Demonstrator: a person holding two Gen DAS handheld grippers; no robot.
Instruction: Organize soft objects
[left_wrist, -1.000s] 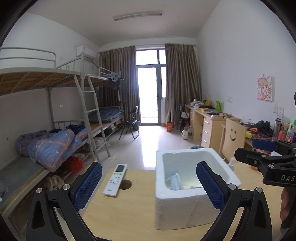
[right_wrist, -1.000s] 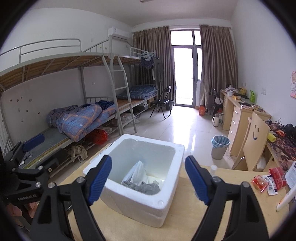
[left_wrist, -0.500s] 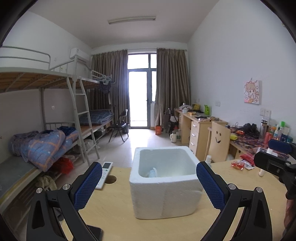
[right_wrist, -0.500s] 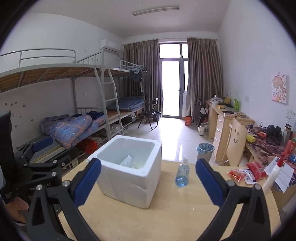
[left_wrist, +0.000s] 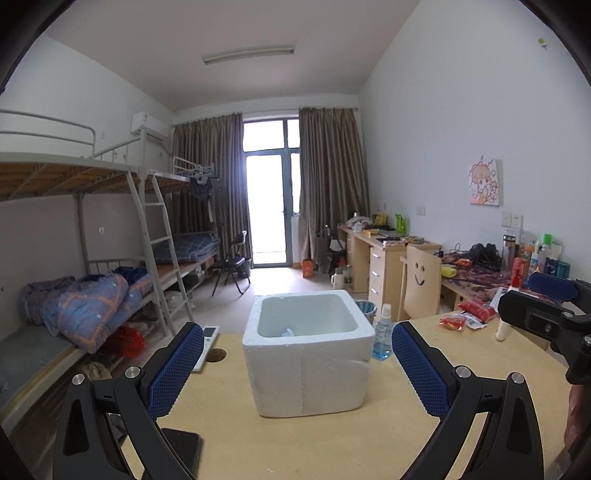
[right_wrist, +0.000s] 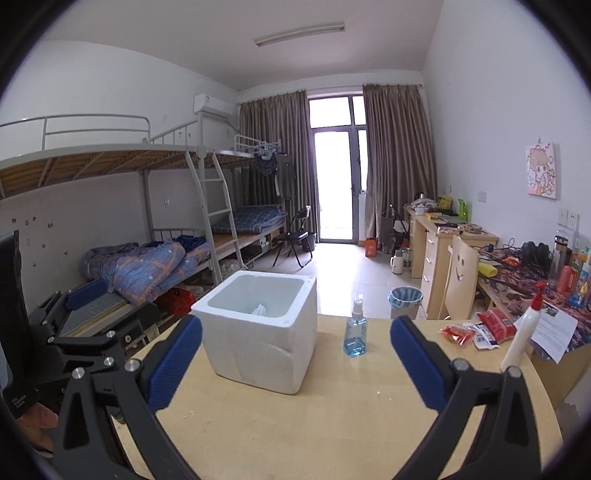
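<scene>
Both grippers have drawn back from the white foam box (left_wrist: 308, 354), which a second ago filled the foreground and now stands farther off on the wooden table (right_wrist: 332, 424). At the near edge, the left gripper (left_wrist: 297, 363) and right gripper (right_wrist: 295, 360) each gape wide and grip nothing; the right one's jaws have just been opening. The box sits upright beyond both pairs of blue pads, touching neither. Pale soft items (right_wrist: 260, 309), possibly cloth, lie low inside it. A blue spray bottle (right_wrist: 355, 334), newly in view, stands just right of the box, with red snack packets (right_wrist: 476, 330) farther right.
</scene>
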